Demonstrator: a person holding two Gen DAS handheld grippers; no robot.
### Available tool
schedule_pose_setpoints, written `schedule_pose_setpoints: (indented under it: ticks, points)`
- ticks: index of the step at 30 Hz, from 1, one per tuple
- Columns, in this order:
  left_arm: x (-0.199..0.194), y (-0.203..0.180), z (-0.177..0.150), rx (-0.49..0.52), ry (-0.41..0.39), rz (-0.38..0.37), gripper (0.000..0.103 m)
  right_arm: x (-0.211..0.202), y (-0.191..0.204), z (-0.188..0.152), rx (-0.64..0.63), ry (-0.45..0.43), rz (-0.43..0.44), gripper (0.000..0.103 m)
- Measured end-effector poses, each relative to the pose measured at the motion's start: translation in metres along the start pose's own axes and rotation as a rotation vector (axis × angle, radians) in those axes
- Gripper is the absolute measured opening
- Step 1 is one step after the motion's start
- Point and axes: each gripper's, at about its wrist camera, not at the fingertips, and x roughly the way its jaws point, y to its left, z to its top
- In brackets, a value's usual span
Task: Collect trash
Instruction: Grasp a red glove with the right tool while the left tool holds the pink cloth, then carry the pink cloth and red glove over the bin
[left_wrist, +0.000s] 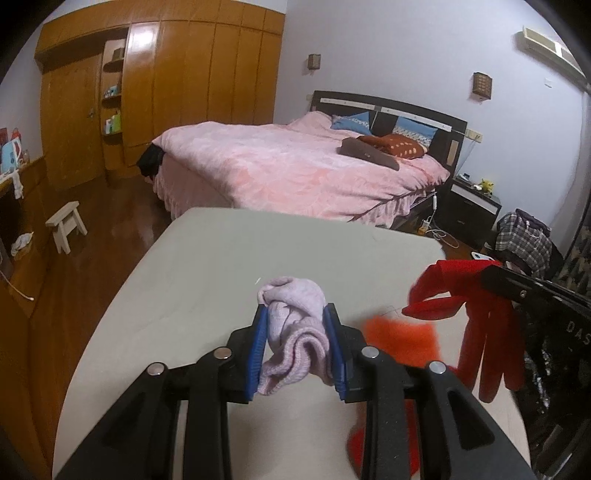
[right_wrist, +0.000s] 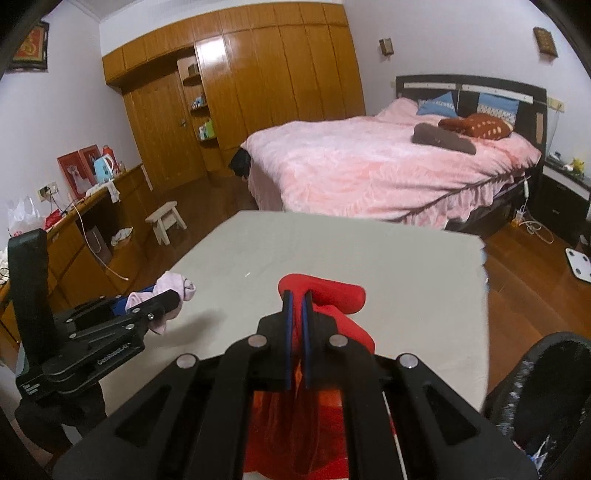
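Observation:
My left gripper (left_wrist: 297, 314) is shut on a pale pink knitted cloth (left_wrist: 295, 325) and holds it above the beige table (left_wrist: 221, 266); it also shows in the right wrist view (right_wrist: 173, 295) with the pink cloth (right_wrist: 173, 286). My right gripper (right_wrist: 297, 295) is shut on a red glove (right_wrist: 325, 295), whose fingers hang down in the left wrist view (left_wrist: 480, 332). An orange cloth (left_wrist: 400, 336) lies on the table between the grippers.
A black bin with a bag (right_wrist: 546, 398) stands at the table's right side. A pink bed (right_wrist: 369, 166) is beyond the table, a wooden wardrobe (right_wrist: 240, 92) at the back, a small stool (right_wrist: 166, 219) on the wood floor at left.

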Motion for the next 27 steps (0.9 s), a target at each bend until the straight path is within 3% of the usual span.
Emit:
schedule_pose_setpoints:
  ticks: [27]
  points:
    - [-0.023, -0.121, 0.023, 0.116, -0.049, -0.170, 0.030, -0.110, -0.078, -0.010, 0.085, -0.124, -0.153, 0.004]
